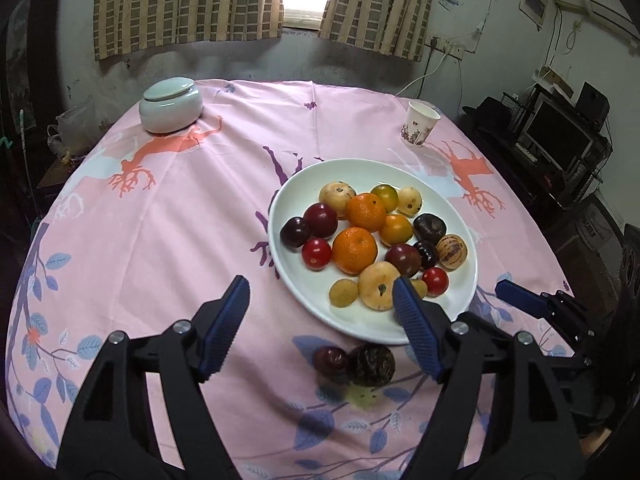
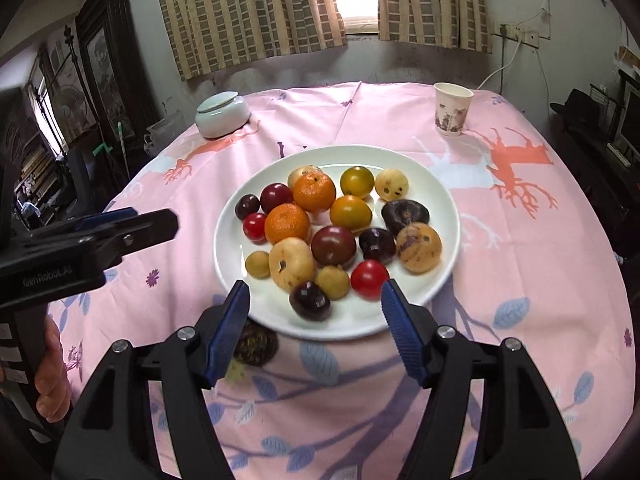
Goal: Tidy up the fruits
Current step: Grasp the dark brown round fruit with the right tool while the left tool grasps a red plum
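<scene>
A white plate (image 1: 460, 308) (image 2: 240, 292) on the pink tablecloth holds several fruits: oranges (image 1: 355, 250), red tomatoes (image 2: 369, 278), dark plums, yellow fruits. In the right wrist view a dark plum (image 2: 310, 301) lies blurred at the plate's near edge, between my open right gripper's (image 2: 314, 302) fingers. Off the plate, near its front rim, lie a dark red plum (image 1: 330, 360) and a dark rough fruit (image 1: 372, 365) (image 2: 256, 345). My left gripper (image 1: 320, 300) is open and empty above them, at the plate's left front. The right gripper also shows in the left wrist view (image 1: 532, 304).
A pale green lidded jar (image 1: 171, 105) (image 2: 222, 114) stands at the far left of the table. A paper cup (image 1: 421, 123) (image 2: 452, 109) stands at the far right. Dark furniture with a monitor (image 1: 560, 136) is to the right of the table.
</scene>
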The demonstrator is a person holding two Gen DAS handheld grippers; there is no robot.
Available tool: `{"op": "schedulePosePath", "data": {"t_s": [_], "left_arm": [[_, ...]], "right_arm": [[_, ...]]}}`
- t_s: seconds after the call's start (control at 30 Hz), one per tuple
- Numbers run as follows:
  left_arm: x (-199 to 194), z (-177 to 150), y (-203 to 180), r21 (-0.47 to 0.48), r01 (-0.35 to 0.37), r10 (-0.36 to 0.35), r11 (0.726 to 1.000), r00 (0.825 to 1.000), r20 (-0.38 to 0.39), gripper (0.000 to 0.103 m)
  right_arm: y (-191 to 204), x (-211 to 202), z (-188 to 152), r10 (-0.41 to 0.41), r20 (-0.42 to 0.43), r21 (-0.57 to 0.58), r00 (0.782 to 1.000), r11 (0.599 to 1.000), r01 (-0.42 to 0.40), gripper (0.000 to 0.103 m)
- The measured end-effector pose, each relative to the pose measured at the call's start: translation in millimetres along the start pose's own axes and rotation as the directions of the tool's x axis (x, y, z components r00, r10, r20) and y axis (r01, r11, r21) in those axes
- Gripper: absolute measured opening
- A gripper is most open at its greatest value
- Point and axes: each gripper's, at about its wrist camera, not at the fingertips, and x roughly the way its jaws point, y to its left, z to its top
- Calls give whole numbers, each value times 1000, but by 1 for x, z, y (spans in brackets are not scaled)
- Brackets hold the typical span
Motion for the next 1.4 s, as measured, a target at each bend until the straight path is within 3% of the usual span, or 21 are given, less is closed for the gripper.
{"op": "schedulePosePath", "data": {"t_s": [0.17,0.27,0.3,0.4,0.67,0.73,0.77,0.83,1.1,1.4], "left_arm": [[-14,-43,13,10,-59,59,998,998,-1,76],[-16,-63,27,-15,-91,91,996,996,-19,76],[-15,-68,32,-27,-89,88,996,996,-33,76],[-15,-80,45,-56,-87,83,995,995,-62,76],[-26,-96,69,-106,-92,85,990,994,-73,76],[-27,-96,70,-112,-88,80,990,994,-74,76],[-27,-96,70,-112,-86,78,990,994,-74,76],[-26,-96,68,-107,-86,78,991,994,-77,76],[-5,-86,40,-33,-68,63,997,990,-125,79],[50,-68,-6,77,-48,62,996,982,-179,79]], "right_arm": [[11,-12,-36,69,-38,4,997,998,-69,69],[23,0,-52,115,-83,-9,990,993,-116,67],[27,9,-54,113,-106,-15,988,993,-115,62],[38,28,-51,156,-142,-15,978,987,-160,62],[56,62,-38,89,-179,-69,980,992,-103,62],[56,68,-37,93,-183,-73,979,991,-108,54],[56,71,-37,87,-187,-81,979,991,-103,43],[55,73,-37,89,-185,-87,979,990,-107,42],[43,24,-56,79,-138,-84,987,992,-91,41],[-11,-24,-101,37,-123,19,992,999,-35,41]]}}
